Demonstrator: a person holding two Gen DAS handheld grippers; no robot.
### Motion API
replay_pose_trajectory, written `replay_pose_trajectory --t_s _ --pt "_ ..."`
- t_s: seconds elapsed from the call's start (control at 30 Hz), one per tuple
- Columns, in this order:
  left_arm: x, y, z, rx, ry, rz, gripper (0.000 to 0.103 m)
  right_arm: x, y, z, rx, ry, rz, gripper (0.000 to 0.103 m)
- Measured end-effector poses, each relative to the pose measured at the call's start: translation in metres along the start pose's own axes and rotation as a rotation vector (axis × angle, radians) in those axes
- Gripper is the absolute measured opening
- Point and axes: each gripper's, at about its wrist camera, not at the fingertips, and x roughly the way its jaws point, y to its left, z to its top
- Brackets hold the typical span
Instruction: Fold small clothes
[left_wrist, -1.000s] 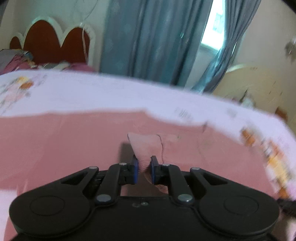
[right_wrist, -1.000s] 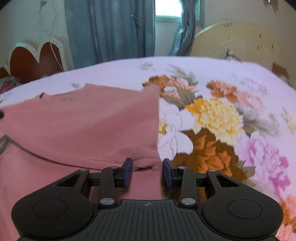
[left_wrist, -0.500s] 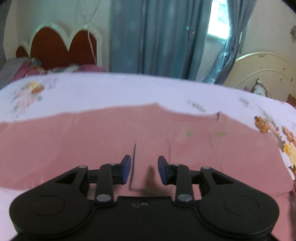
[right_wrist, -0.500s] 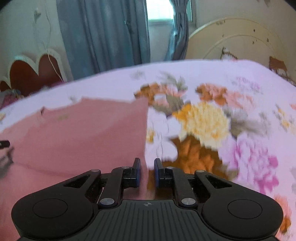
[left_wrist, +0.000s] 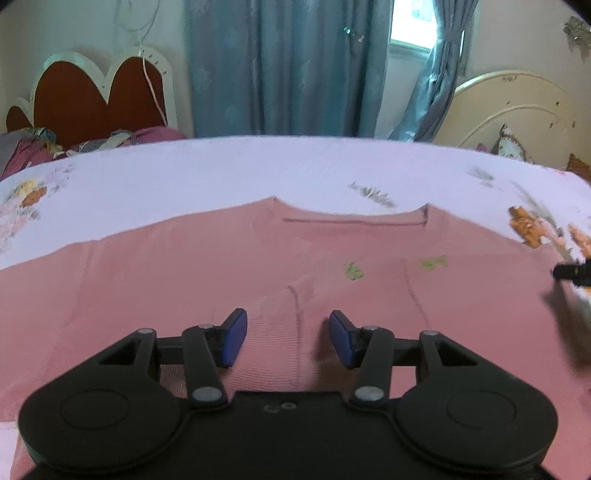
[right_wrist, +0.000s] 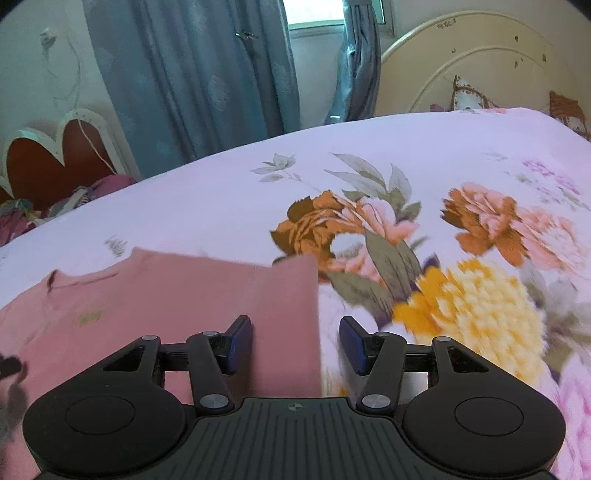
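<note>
A small pink knit sweater (left_wrist: 229, 266) lies flat on the bed, neckline toward the far side, with a sleeve folded in over its middle. My left gripper (left_wrist: 288, 339) is open and empty just above that folded sleeve cuff. In the right wrist view the sweater (right_wrist: 192, 295) shows its right folded edge. My right gripper (right_wrist: 296, 343) is open and empty, straddling that edge. The right gripper's tip also shows at the right edge of the left wrist view (left_wrist: 572, 272).
The floral bedsheet (right_wrist: 424, 258) covers the bed around the sweater. A red scalloped headboard (left_wrist: 92, 99) with piled clothes stands far left, blue curtains (left_wrist: 288, 66) at the back, and a cream headboard (left_wrist: 517, 110) far right.
The left gripper let go of the pink sleeve, opened wide and drew back. The right gripper closed by half a second ago, then opened again, and the sweater's side now lies folded in.
</note>
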Motion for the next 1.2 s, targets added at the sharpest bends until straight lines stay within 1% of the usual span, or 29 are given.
replay_pose_trajectory --t_s 0.07,0.1,0.13,0.17,0.2,0.27,0.3,0.37,0.4,0.43,0.47,0.5,0.53,0.57,0.6,0.67,0.77,0.9,1.0,1.07,1.1,1.13,1.17,1.2 --pt "0.006 0.005 -0.002 -0.017 0.033 0.003 0.05 0.014 0.001 0.007 -0.006 0.006 -0.016 0.053" --pt "0.007 0.005 -0.003 -0.019 0.034 0.006 0.051 0.02 0.001 0.008 -0.003 0.013 -0.016 0.038" --pt "0.007 0.005 -0.004 -0.01 0.031 0.011 0.051 0.026 0.002 0.01 0.006 0.022 -0.006 0.027" --pt "0.007 0.003 -0.005 -0.002 0.032 0.017 0.051 0.03 0.003 0.01 0.013 0.02 -0.008 0.02" --pt "0.007 0.002 -0.005 0.002 0.032 0.021 0.051 0.03 0.006 0.009 -0.003 0.01 -0.015 0.017" --pt "0.008 0.002 -0.005 -0.001 0.033 0.021 0.052 0.029 0.013 0.006 -0.083 -0.022 -0.054 0.012" --pt "0.008 0.003 -0.006 -0.003 0.032 0.021 0.052 0.029 0.012 0.005 -0.101 -0.041 -0.086 0.012" --pt "0.008 0.002 -0.006 0.001 0.03 0.023 0.053 0.032 0.005 0.005 -0.072 -0.049 -0.086 0.012" --pt "0.007 0.002 -0.007 0.004 0.027 0.027 0.053 0.032 0.007 0.004 -0.087 -0.054 -0.098 0.012" --pt "0.007 0.002 -0.007 0.005 0.026 0.029 0.054 0.032 0.011 0.004 -0.103 -0.059 -0.111 0.013" --pt "0.007 0.001 -0.007 0.006 0.026 0.032 0.055 0.03 0.012 0.004 -0.098 -0.067 -0.124 0.02" --pt "0.007 0.001 -0.007 0.006 0.027 0.033 0.055 0.027 0.011 0.003 -0.081 -0.078 -0.145 0.033" --pt "0.007 0.002 -0.006 0.006 0.029 0.035 0.056 0.021 0.011 0.003 -0.073 -0.094 -0.163 0.036" --pt "0.007 0.002 -0.005 0.007 0.031 0.041 0.06 0.014 0.012 0.001 -0.076 -0.11 -0.158 0.037" --pt "0.007 0.002 -0.005 0.006 0.034 0.049 0.063 0.006 0.016 -0.001 -0.088 -0.117 -0.141 0.037" --pt "0.007 0.004 -0.006 -0.007 0.042 0.064 0.071 -0.009 0.028 -0.008 -0.126 -0.128 -0.097 0.037" --pt "0.005 0.007 -0.006 -0.031 0.051 0.067 0.071 -0.029 0.051 -0.024 -0.197 -0.121 -0.011 0.037" --pt "-0.006 0.004 -0.011 -0.009 0.045 0.081 0.071 -0.044 0.078 -0.055 -0.287 -0.085 0.053 0.037" --pt "-0.013 0.003 -0.019 0.001 0.044 0.086 0.071 -0.045 0.089 -0.076 -0.345 -0.045 0.072 0.037" --pt "-0.016 0.002 -0.024 0.012 0.044 0.09 0.073 -0.042 0.087 -0.087 -0.369 -0.015 0.045 0.037" --pt "-0.016 0.002 -0.026 0.019 0.045 0.09 0.073 -0.043 0.08 -0.09 -0.357 -0.021 0.047 0.046" --pt "-0.016 0.002 -0.027 0.022 0.044 0.09 0.074 -0.043 0.073 -0.09 -0.342 -0.015 0.026 0.054" --pt "-0.017 0.002 -0.027 0.022 0.046 0.094 0.075 -0.045 0.066 -0.09 -0.32 -0.012 0.007 0.066" --pt "-0.018 0.003 -0.027 0.015 0.051 0.096 0.075 -0.047 0.058 -0.091 -0.292 -0.005 0.012 0.067"
